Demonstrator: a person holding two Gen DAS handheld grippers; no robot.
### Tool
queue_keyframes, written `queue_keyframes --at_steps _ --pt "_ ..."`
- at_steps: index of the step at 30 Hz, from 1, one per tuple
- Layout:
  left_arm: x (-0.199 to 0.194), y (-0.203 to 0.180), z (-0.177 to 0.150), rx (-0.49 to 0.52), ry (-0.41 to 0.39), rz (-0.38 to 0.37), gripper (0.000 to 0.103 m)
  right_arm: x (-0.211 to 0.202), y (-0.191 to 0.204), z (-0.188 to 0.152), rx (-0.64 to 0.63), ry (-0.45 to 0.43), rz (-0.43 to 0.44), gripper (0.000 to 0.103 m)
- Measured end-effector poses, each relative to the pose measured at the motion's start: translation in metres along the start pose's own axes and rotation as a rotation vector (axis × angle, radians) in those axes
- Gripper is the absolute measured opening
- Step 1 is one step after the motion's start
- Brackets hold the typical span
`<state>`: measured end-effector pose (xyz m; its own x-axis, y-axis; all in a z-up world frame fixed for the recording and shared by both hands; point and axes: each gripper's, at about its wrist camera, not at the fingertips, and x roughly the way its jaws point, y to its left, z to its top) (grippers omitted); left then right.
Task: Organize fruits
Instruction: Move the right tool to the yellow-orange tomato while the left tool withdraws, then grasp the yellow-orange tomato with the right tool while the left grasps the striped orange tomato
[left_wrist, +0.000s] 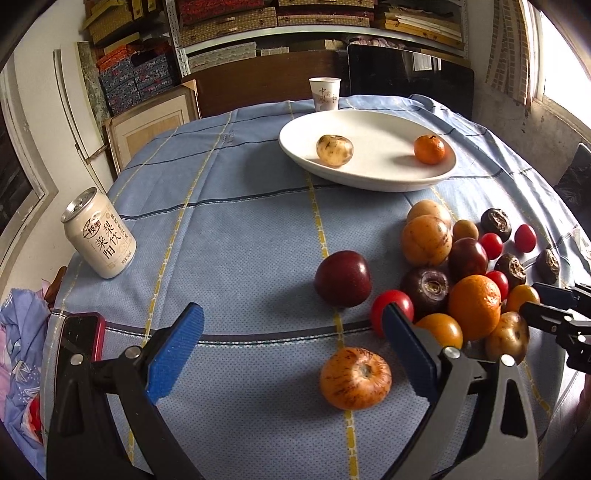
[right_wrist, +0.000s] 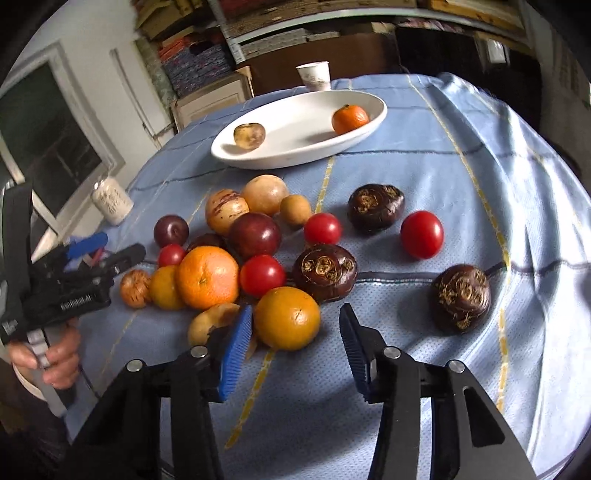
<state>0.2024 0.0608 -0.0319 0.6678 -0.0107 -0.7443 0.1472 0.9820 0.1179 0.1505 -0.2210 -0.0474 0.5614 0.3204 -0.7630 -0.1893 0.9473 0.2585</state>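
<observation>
the right tongs stand part open around the near side of a yellow-orange citrus; the left pad hides that fruit's edge, so contact cannot be told. the left tongs gape wide, holding nothing, with a striped orange fruit lying loose between their pads. relative to the white dish, the fruit heap lies nearer the tongs, a brown fruit and tangerine inside it. bare worktop opens left toward the can; a phone is cut off.
</observation>
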Motion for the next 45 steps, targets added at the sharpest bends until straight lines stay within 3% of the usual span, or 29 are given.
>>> queue_keyframes --at_steps 5,12,20,21,26,31,35,41,45 --pt "0.0 0.001 -0.001 0.0 0.0 0.002 0.095 0.012 -0.014 0.006 0.112 0.036 0.064 0.051" --pt "-0.002 0.011 -0.001 -0.027 -0.005 0.02 0.095 0.009 -0.006 0.001 0.054 0.057 0.014 0.045" --pt "0.001 0.032 -0.01 -0.084 0.032 -0.029 0.095 0.009 0.009 -0.005 -0.045 0.046 -0.081 0.045" --pt "0.002 0.033 -0.012 -0.08 0.037 -0.046 0.095 0.008 0.009 -0.005 -0.046 0.047 -0.09 0.038" --pt "-0.005 0.024 -0.022 -0.03 0.016 -0.097 0.095 -0.002 0.001 -0.013 -0.009 0.035 -0.06 0.038" --pt "-0.015 0.007 -0.027 0.051 -0.005 -0.226 0.095 -0.007 0.003 -0.023 -0.034 0.014 -0.07 0.039" --pt "-0.015 -0.009 -0.033 0.116 -0.008 -0.201 0.094 -0.008 0.003 -0.025 -0.041 0.005 -0.075 0.039" --pt "-0.004 -0.014 -0.034 0.134 0.038 -0.213 0.06 -0.01 -0.004 -0.027 -0.007 -0.01 -0.033 0.039" --pt "0.002 -0.014 -0.035 0.135 0.057 -0.217 0.053 -0.01 -0.006 -0.028 0.005 -0.014 -0.017 0.039"
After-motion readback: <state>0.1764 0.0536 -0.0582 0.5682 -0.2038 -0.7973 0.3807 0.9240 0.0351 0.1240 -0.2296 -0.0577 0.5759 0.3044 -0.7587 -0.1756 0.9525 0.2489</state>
